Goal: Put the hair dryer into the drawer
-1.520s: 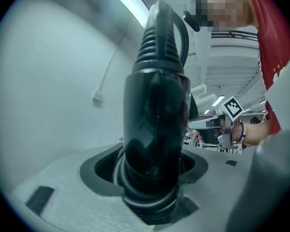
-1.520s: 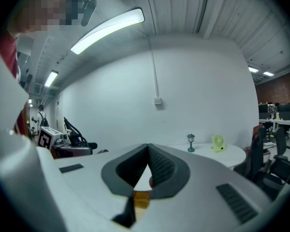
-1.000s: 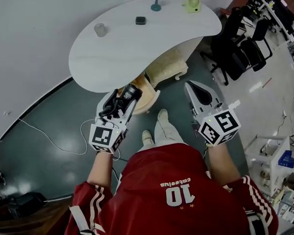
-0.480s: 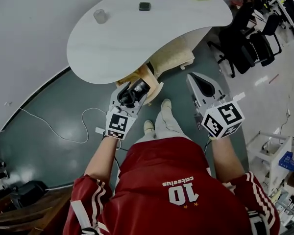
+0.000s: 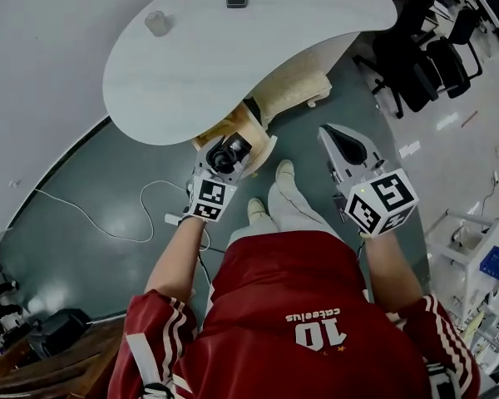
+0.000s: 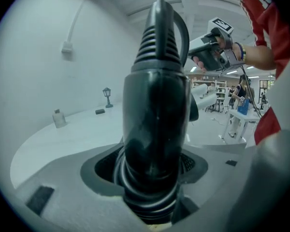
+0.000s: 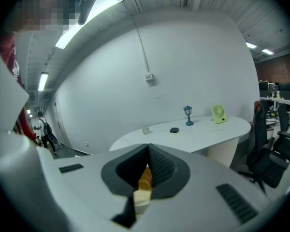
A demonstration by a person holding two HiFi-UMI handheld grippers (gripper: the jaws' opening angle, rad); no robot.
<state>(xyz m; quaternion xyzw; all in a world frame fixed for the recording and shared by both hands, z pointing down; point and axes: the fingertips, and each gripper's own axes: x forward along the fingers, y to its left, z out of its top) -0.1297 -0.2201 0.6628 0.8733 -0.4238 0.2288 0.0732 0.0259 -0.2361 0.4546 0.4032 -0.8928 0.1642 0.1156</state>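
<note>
The dark green floor (image 5: 83, 198) was glossy and threw back the lights, with a thin white cable (image 5: 108, 223) looping loosely across it. Over it stood a smooth, matt white table (image 5: 233, 65), its top shaped like a kidney bean, carried on a cream pedestal (image 5: 295, 86) with a finely ribbed face. The person wore a red jersey (image 5: 291, 306) with white stripes down the sleeves. Black office chairs (image 5: 424, 56) were bunched together off to the right.

Just under the table's near edge a drawer (image 5: 262, 144) of pale wood stood open, boxy and plain. The left gripper (image 5: 223, 155), of grey plastic with a black-and-white marker cube at its back, had its jaws clamped round the hair dryer (image 5: 229, 150). From above, the dryer lay directly over the open drawer; how high above it I could not tell. Up close, the hair dryer (image 6: 157, 129) was shiny black plastic, round-bodied, ringed at its base and ending in a ribbed, tapering cord sleeve (image 6: 159, 42).

The right gripper (image 5: 337, 140) hung well apart from the left one, above the floor, its dark cross-hatched pads pressed together with nothing between them.

On the tabletop sat a small translucent cup (image 5: 158, 23), a flat, dark, rounded square (image 5: 237, 0), a little teal lamp (image 7: 187, 115) and a yellow-green fan (image 7: 218, 114).
</note>
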